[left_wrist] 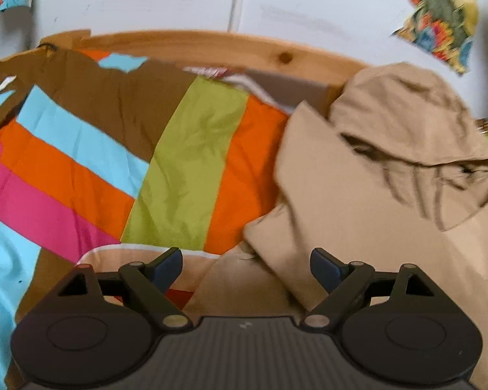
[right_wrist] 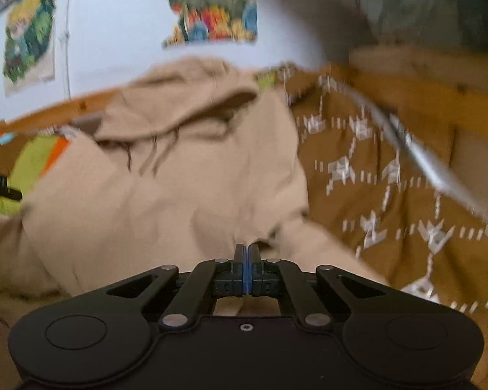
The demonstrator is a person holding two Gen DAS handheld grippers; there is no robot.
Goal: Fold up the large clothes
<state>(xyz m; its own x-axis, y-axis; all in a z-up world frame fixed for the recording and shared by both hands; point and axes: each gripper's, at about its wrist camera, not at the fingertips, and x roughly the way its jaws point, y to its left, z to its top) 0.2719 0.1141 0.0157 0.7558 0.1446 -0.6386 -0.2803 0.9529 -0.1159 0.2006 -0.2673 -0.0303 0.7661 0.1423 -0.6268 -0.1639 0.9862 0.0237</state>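
Note:
A beige hoodie (left_wrist: 374, 195) lies spread on the bed, with its hood (left_wrist: 403, 110) and drawstrings towards the wooden headboard. My left gripper (left_wrist: 247, 265) is open and hovers over the hoodie's lower left edge, with nothing between its fingers. In the right wrist view the same hoodie (right_wrist: 179, 178) fills the middle. My right gripper (right_wrist: 247, 249) is shut, and a ridge of the hoodie's fabric runs up into its blue pads (right_wrist: 245, 276). The right view is blurred by motion.
The bed carries a striped cover (left_wrist: 114, 162) in brown, blue, orange, pink and green. A brown blanket with white patterns (right_wrist: 390, 195) lies right of the hoodie. The wooden headboard (left_wrist: 244, 48) and a white wall with colourful pictures (right_wrist: 211, 6) stand behind.

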